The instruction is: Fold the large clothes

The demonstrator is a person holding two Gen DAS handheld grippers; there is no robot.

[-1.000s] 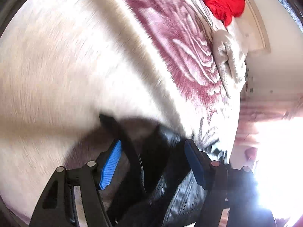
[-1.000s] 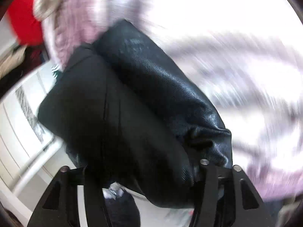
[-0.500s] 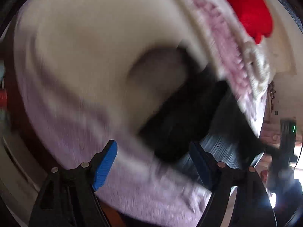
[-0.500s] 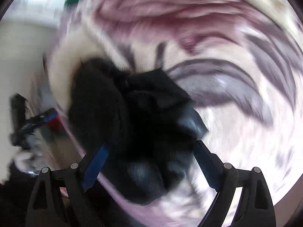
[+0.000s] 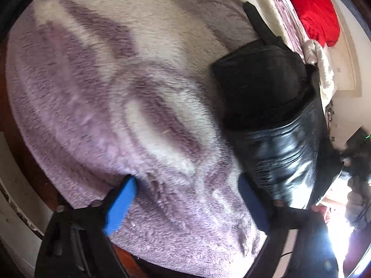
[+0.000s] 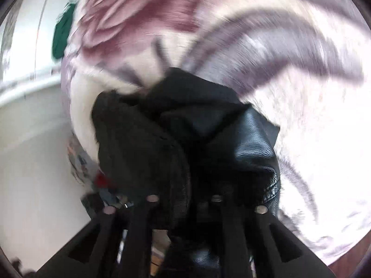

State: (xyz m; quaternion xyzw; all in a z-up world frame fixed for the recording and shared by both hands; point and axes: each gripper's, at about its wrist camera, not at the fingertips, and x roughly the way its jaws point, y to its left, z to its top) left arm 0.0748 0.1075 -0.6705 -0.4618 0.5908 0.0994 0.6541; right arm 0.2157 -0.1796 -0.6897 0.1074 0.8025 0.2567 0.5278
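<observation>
A black leather jacket [image 5: 273, 115] lies bunched on a fluffy purple-and-cream blanket [image 5: 116, 92], at the right of the left wrist view. My left gripper [image 5: 185, 185] is open and empty over the blanket; its right pad is next to the jacket's shiny edge. In the right wrist view the jacket [image 6: 197, 139] fills the centre. My right gripper [image 6: 185, 185] is shut on a thick fold of it; the fingertips are hidden by the cloth.
A red garment [image 5: 310, 9] and a cream knit piece [image 5: 322, 69] lie at the blanket's far right. A green cloth [image 6: 61, 34] sits at the blanket's far left edge beside white furniture [image 6: 25, 53]. Dark wood bed edge [image 5: 34, 169] shows on the left.
My right gripper was open around the jacket half a second ago and has closed on it. My left gripper let go of the jacket and drew back, open, to its left.
</observation>
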